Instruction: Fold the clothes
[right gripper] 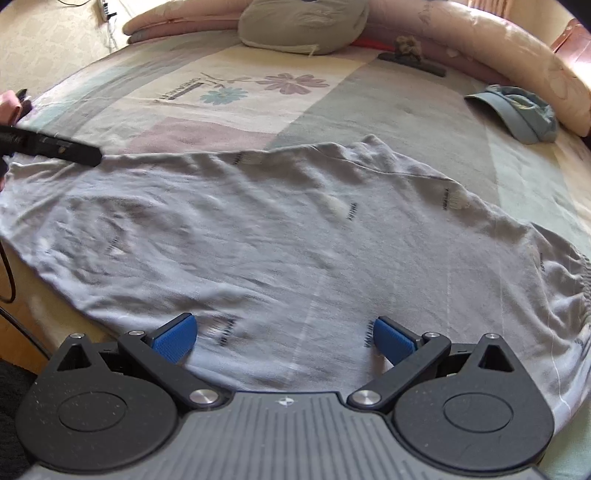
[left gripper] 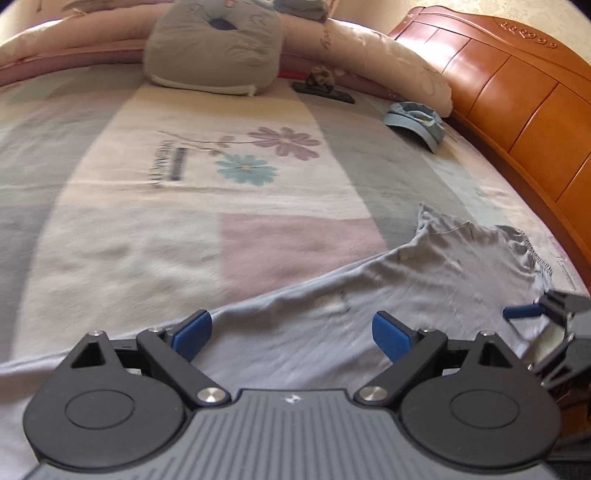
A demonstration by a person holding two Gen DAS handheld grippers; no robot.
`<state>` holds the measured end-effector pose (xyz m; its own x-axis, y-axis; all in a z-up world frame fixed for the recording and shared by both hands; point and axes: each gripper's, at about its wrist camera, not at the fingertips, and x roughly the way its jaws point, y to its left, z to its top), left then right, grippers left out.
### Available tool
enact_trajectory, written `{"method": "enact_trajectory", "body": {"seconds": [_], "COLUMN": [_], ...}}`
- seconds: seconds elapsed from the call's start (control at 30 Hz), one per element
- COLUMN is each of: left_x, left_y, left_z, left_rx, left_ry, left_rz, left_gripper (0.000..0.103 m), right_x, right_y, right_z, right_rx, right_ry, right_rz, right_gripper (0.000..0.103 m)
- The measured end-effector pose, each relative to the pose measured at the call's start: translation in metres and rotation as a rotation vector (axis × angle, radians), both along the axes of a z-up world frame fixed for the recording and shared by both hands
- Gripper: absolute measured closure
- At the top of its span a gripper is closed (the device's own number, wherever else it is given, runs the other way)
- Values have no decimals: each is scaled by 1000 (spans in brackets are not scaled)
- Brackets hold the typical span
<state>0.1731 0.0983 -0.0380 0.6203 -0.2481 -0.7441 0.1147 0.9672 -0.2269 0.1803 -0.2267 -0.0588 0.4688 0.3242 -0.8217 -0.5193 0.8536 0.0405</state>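
Wrinkled, soft grey garment lies flat, perhaps trousers.

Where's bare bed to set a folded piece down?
Free: the flower-print middle, between the grey garment and grey pillow. Crowded: far right by the blue cap and dark flat object.

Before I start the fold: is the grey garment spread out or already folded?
Spread out: the grey garment lies in one wrinkled layer across the bed.
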Motion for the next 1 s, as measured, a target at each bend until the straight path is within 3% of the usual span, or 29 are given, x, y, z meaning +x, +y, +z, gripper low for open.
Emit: {"method": "enact_trajectory", "body": {"seconds": [0.27, 0.37, 0.53, 0.8, 1.0], "left_x": [-26, -22, -9, -35, -30], "left_y": [50, 62, 75, 89, 118], "left_z": [-14, -22, -26, -15, -27], "left_rx": [16, 0, -3, -13, 26], "left_ry": [50, 37, -8, 3, -9], "left_rz": [150, 179, 203, 186, 302], "left_gripper": [9, 9, 9, 9, 9], "right_x": [21, 29, 33, 25, 25], "right_y": [55, 93, 139, 138, 140], "right_z": [30, 27, -3, -9, -9], "right_rx": [141, 116, -4, -12, -8], "right_ry": [-37, -51, 23, -18, -27], "right_rz": [83, 133, 197, 186, 168], "right_gripper": [0, 0, 0, 0, 0]}}
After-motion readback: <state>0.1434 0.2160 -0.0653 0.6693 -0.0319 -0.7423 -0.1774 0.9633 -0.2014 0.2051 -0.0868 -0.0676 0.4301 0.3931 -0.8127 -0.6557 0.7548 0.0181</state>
